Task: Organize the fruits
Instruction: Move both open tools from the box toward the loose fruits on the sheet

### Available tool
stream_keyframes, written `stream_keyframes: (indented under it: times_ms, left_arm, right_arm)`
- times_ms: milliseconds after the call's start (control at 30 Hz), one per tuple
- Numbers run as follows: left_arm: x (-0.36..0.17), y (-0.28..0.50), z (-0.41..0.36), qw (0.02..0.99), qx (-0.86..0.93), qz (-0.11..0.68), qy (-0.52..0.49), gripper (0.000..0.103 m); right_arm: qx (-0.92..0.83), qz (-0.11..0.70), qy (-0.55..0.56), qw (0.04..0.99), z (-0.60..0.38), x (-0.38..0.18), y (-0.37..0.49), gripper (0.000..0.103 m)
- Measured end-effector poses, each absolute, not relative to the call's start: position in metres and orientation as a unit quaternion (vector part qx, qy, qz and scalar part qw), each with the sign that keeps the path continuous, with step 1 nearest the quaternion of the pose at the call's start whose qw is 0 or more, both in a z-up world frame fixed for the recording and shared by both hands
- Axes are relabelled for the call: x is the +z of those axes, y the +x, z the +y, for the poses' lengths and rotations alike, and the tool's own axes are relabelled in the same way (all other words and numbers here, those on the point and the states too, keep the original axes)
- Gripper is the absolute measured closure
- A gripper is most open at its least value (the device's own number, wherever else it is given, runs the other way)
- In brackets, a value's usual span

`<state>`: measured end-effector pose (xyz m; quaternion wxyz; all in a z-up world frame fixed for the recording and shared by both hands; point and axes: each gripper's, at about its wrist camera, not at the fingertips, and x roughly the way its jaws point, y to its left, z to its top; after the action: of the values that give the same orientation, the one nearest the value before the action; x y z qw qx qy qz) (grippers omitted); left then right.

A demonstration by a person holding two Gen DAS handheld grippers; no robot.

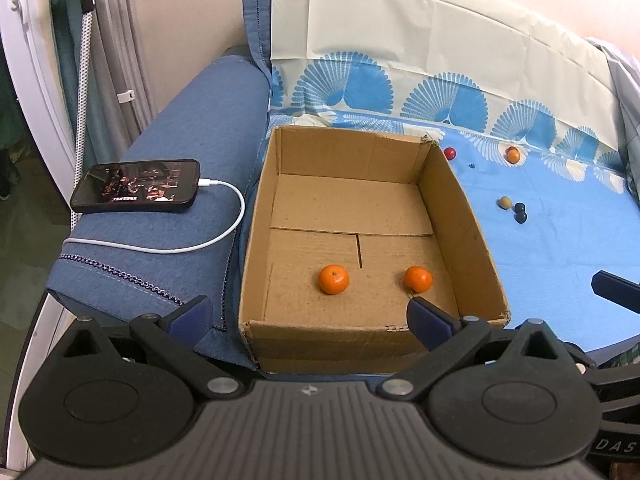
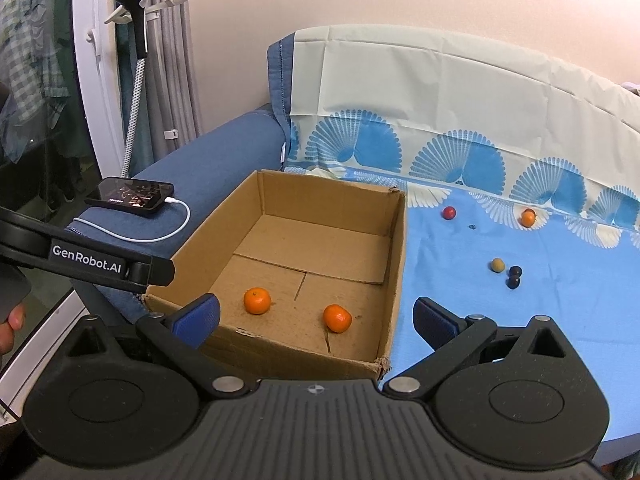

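Cardboard box [image 1: 452, 216], frame centre, collects two tangerines [image 1: 333, 279]; left gripper [image 1: 308, 314] and right gripper [image 2: 316, 318] fingers apart, empty, ready to fetch.

We see box [image 2: 394, 256] open on top, two oranges [image 2: 257, 300] near front wall, back half bare. Right of box, sheet [image 2: 460, 292] bare up to small fruits [image 2: 497, 265]. Phone [image 2: 134, 196] and cable [image 2: 160, 236] crowd armrest at left.

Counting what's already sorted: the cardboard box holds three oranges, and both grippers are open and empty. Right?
Not quite: the cardboard box holds two oranges, not three, as the left wrist view shows. The left gripper and right gripper are open and empty.
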<state>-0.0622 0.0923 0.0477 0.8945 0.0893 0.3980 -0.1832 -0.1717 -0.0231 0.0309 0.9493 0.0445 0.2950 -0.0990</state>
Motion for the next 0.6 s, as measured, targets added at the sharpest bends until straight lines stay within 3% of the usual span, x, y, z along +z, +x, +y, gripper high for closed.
stream_keyframes:
  times_ms: [300, 600]
  left_arm:
    - [0.053, -0.053, 0.066, 0.891, -0.200, 0.394, 0.101, 0.000]
    - [0.067, -0.028, -0.019, 0.884, -0.240, 0.383, 0.120, 0.000]
  right_arm:
    - [-0.120, 0.284, 0.058, 0.949, -0.044, 0.031, -0.171, 0.001]
    - [-0.200, 0.264, 0.075, 0.941, -0.127, 0.024, -0.179, 0.001]
